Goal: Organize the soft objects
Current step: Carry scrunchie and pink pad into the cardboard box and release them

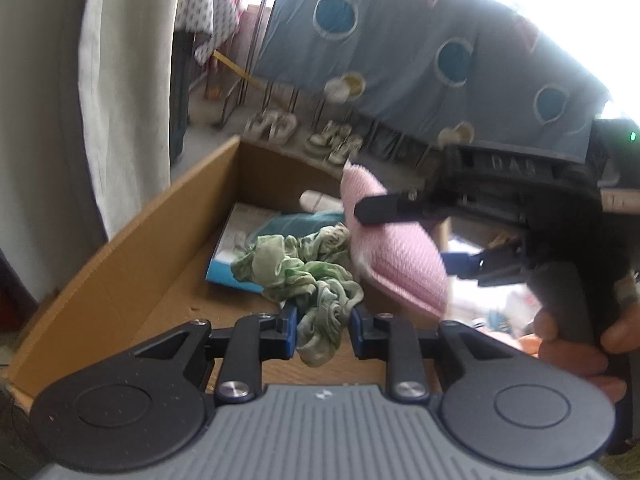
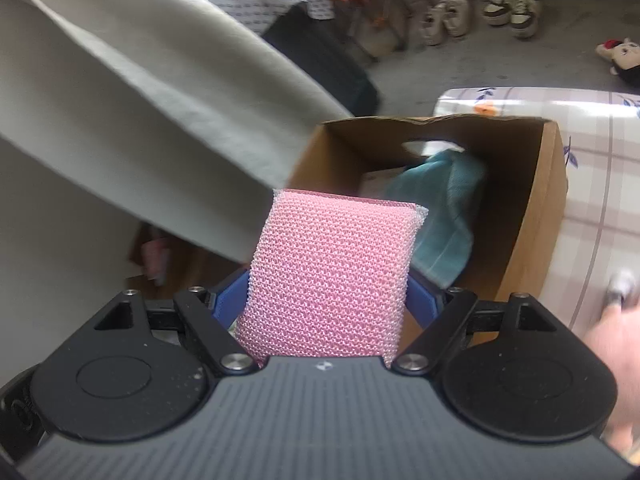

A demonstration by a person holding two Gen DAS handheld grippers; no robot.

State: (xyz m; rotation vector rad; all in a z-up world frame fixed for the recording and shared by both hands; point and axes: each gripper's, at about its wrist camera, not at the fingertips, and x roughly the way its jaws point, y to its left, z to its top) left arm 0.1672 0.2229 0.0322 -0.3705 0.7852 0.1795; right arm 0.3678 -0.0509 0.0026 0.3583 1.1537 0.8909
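Observation:
My left gripper (image 1: 323, 330) is over an open cardboard box (image 1: 132, 252). A crumpled green cloth (image 1: 308, 280) hangs between its blue pads, which stand a little apart from it. My right gripper (image 2: 328, 300) is shut on a pink mesh sponge (image 2: 332, 276) and holds it above the near end of the box (image 2: 532, 216). The sponge (image 1: 396, 256) and the right gripper (image 1: 404, 220) also show in the left wrist view, right of the green cloth. A teal towel (image 2: 444, 216) lies inside the box.
The box stands on a table with a pale checked cloth (image 2: 600, 168). A white curtain (image 2: 132, 128) hangs close at the left. A blue and white packet (image 1: 236, 248) lies in the box. Shoes (image 2: 476, 8) and a plush toy (image 2: 620, 58) lie on the floor beyond.

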